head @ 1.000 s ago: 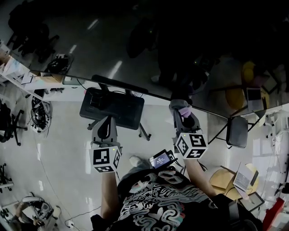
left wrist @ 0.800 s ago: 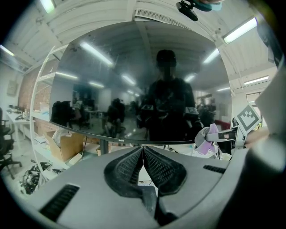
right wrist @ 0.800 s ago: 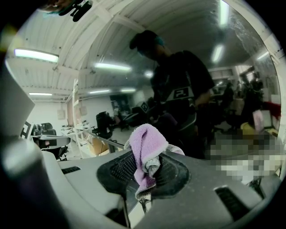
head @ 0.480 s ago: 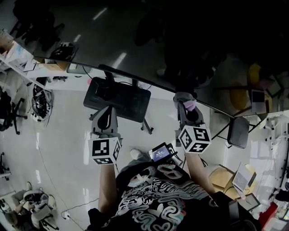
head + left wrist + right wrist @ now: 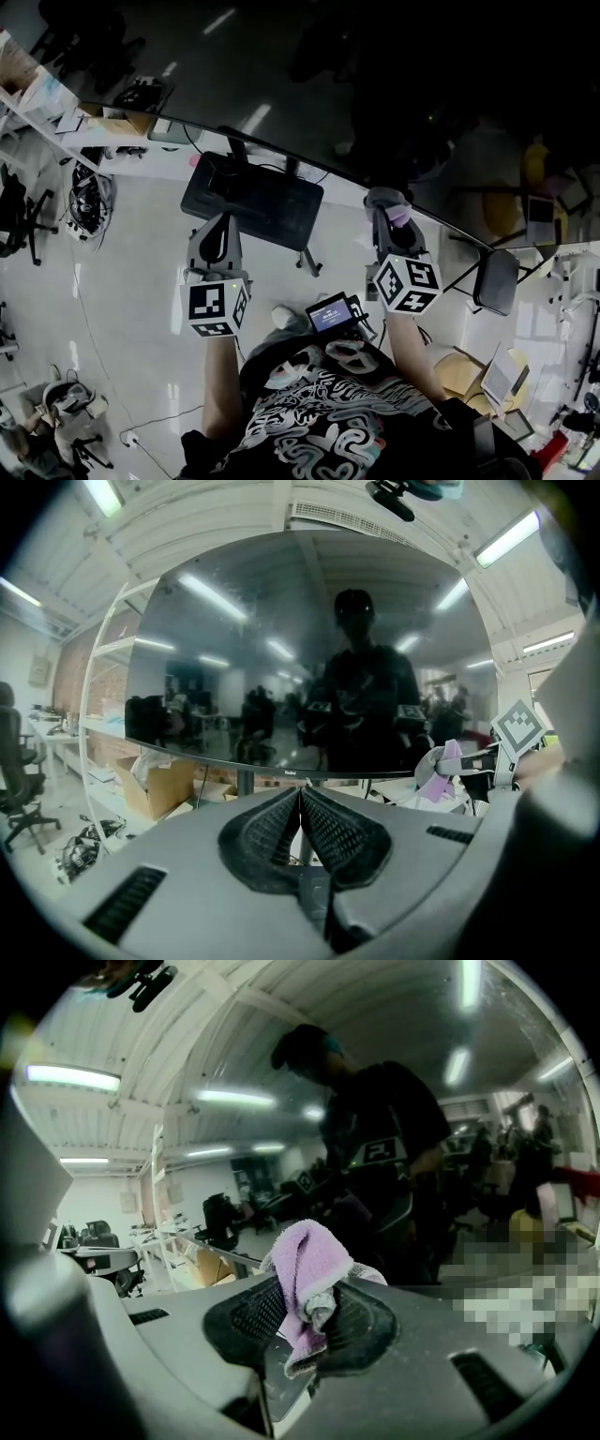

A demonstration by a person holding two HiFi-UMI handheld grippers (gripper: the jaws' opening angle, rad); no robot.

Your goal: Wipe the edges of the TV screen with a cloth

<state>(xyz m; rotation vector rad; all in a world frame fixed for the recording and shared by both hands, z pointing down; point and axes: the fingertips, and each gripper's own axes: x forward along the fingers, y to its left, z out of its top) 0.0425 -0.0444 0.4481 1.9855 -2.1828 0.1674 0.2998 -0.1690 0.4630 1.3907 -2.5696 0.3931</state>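
The large dark TV screen (image 5: pixel 375 84) fills the top of the head view, and its bottom edge (image 5: pixel 281 155) runs diagonally from upper left to lower right. My right gripper (image 5: pixel 389 211) is shut on a purple cloth (image 5: pixel 397 216) right at that bottom edge. In the right gripper view the cloth (image 5: pixel 309 1269) bunches out between the pads, close to the glass. My left gripper (image 5: pixel 214 225) is shut on nothing and hangs below the screen, a little way off it. In the left gripper view the screen (image 5: pixel 309 658) and its lower edge (image 5: pixel 300 778) lie ahead.
The TV's black stand base (image 5: pixel 253 199) sits on the floor between the grippers. A folding chair (image 5: pixel 492 277) stands at the right. A shelf with boxes (image 5: pixel 56 103) and cables (image 5: pixel 89 202) lie at the left. The person's small device (image 5: pixel 333 314) hangs at chest height.
Both grippers have shifted slightly right and up along the screen's bottom edge. The right gripper keeps its hold on the cloth.
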